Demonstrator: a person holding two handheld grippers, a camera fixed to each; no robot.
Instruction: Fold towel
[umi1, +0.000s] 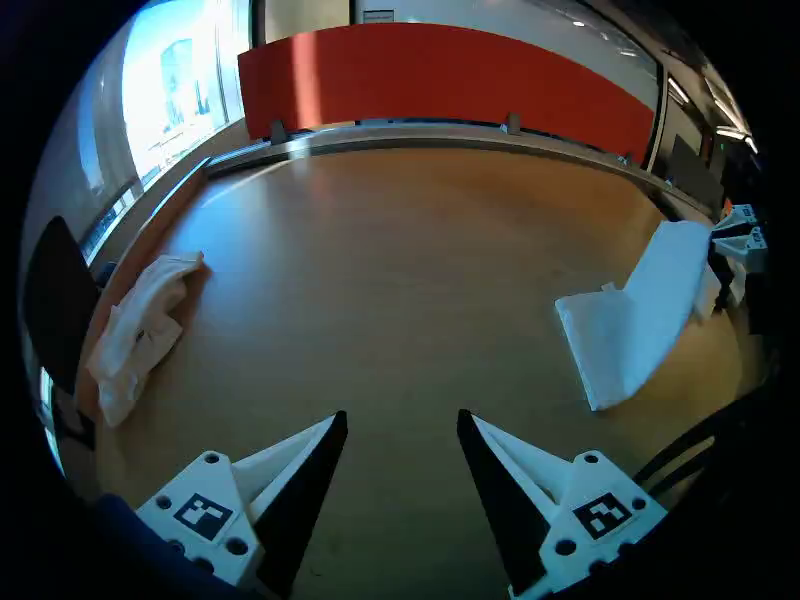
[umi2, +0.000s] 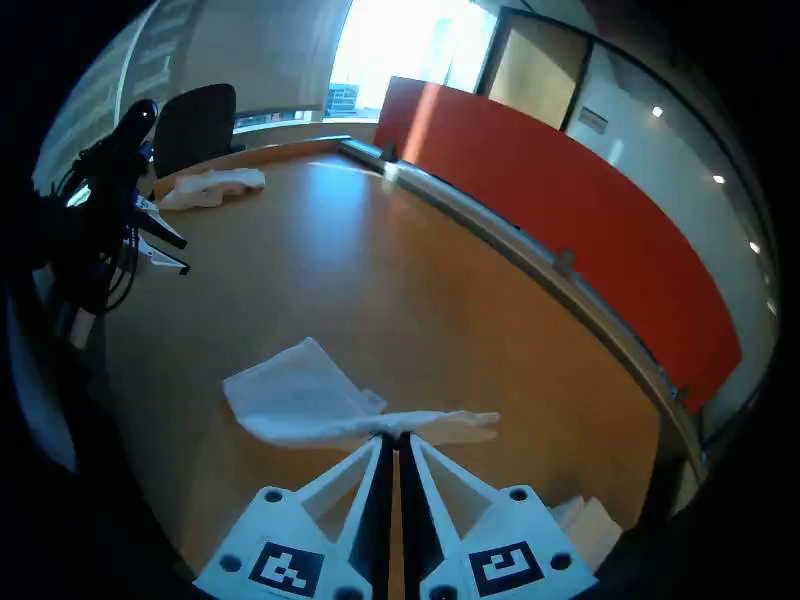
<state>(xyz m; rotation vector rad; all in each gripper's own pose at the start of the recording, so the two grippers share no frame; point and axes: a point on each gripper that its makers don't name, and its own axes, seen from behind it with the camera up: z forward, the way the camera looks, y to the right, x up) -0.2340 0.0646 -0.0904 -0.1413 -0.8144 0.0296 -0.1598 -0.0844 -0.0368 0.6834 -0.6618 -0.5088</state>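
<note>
A white towel (umi1: 630, 320) lies partly on the wooden table (umi1: 400, 260) at the right of the left gripper view, with one end lifted up toward the right gripper (umi1: 738, 240). In the right gripper view the same towel (umi2: 300, 400) spreads just ahead of my right gripper (umi2: 393, 438), which is shut on its near edge, and a narrow fold trails to the right. My left gripper (umi1: 400, 420) hovers open over bare table, well left of the towel. It also appears far off as the left gripper (umi2: 160, 245), held by a dark-sleeved arm.
A second, crumpled white towel (umi1: 140, 330) lies near the table's left edge, seen again as the crumpled towel (umi2: 210, 187). An orange partition (umi1: 450, 80) runs along the far edge. A dark chair (umi2: 195, 125) stands beyond the table. More white cloth (umi2: 590, 525) sits by my right gripper.
</note>
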